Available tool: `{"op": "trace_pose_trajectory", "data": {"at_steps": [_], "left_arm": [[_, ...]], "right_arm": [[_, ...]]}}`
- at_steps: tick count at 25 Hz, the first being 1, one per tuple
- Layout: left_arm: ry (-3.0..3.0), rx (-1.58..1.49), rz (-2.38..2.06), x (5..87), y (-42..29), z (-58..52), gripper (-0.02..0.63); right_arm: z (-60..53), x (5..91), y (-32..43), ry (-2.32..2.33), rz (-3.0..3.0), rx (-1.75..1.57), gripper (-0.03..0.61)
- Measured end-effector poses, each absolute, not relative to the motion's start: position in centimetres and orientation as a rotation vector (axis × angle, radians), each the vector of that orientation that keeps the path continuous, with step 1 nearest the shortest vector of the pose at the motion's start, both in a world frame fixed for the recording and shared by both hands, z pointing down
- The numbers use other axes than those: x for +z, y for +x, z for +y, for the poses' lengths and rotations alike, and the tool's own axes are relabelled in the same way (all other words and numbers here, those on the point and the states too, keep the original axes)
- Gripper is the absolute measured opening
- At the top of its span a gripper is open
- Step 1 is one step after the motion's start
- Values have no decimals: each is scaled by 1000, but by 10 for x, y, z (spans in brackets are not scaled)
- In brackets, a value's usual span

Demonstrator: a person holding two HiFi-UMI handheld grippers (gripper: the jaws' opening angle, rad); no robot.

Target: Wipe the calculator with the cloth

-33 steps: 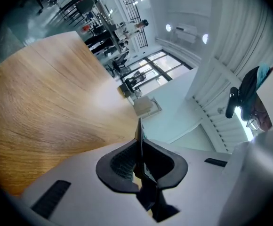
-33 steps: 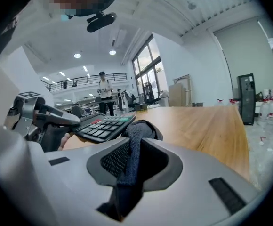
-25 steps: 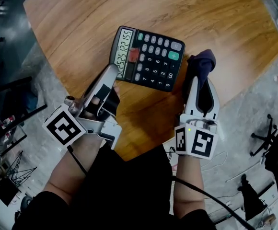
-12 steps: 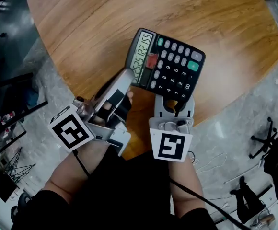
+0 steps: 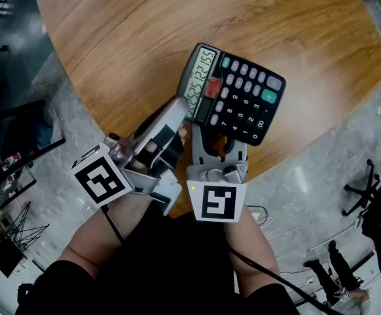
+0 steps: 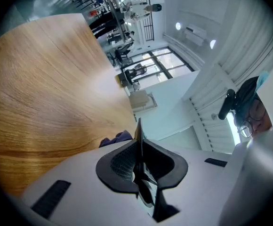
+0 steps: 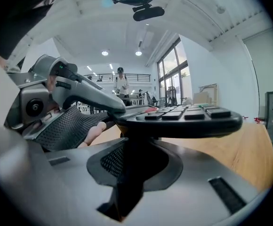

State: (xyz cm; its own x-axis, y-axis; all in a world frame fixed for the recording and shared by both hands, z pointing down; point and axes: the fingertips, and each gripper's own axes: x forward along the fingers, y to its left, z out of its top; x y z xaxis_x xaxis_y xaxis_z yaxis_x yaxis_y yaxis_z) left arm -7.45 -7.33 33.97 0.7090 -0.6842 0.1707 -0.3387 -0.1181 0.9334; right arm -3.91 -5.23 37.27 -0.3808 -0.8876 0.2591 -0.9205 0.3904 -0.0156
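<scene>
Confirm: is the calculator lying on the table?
No, the calculator hangs above the table, its edge clamped by the left tool.

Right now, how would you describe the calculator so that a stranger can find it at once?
Start at the wooden table and go to its near edge. There the left gripper grips the calculator by its display side. It alone is a black slab with grey keys, a large green key and a pale display.

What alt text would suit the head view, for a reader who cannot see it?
The left tongs hold a black calculator by its display edge above a wooden table; the right tongs reach under its near edge.
</scene>
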Motion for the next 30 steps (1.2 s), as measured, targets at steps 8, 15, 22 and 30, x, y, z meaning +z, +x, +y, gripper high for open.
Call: {"op": "trace_pose_trajectory", "data": {"at_steps": [8,15,22,30], "left_arm": [[1768,-352,-912,339,-73,-72,44],[1744,-381,-964,336,-74,-73,46],[1736,-383,-899,338,-72,-73,46],[1696,-378,-790,343,-71,-72,45]], "right_arm": [[-26,371,32,1742,-2354,277,72],[-26,359,126,1980,-2197,244,72],[-45,362,120,1996,-2163,198,72],[-66,359,34,1858,-2313,127,72]]}}
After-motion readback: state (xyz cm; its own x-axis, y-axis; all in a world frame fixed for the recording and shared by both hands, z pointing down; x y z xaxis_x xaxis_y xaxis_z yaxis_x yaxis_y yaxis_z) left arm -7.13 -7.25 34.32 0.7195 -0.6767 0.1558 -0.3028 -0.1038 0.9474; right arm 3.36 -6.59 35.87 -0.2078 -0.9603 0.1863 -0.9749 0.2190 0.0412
